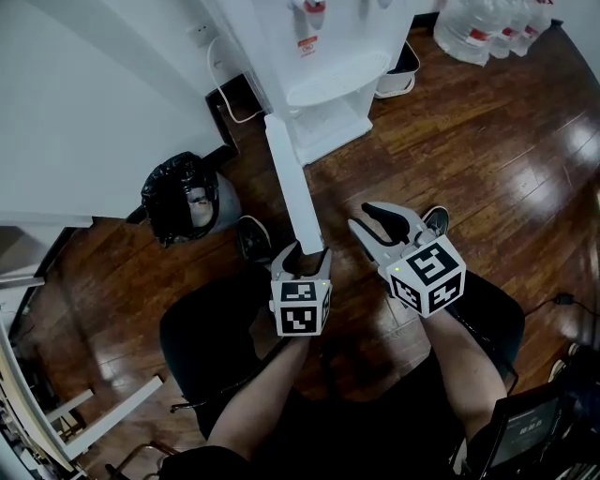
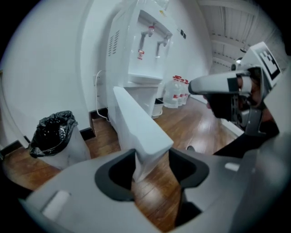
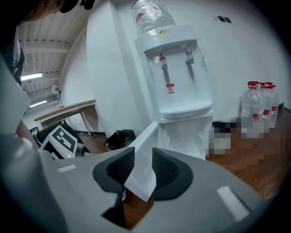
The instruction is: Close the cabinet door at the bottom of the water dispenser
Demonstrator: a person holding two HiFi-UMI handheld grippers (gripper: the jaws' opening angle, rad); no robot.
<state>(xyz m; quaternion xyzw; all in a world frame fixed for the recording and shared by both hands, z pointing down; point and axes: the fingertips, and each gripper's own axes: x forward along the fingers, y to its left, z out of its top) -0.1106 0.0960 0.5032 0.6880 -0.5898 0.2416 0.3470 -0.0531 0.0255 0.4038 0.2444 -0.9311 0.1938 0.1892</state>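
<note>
Around the cabinet door (image 1: 289, 178) edge, left gripper (image 1: 301, 251) fingers sit released; right gripper (image 1: 361, 217) likewise, beside.

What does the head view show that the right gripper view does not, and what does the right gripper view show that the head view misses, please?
Only the head view shows the wall socket and the cable hanging below it. Only the right gripper view shows the bottle on top of the water dispenser, and the ceiling. Both show the dispenser itself, its open cabinet door, the bin, the spare water bottles and the left gripper.
</note>
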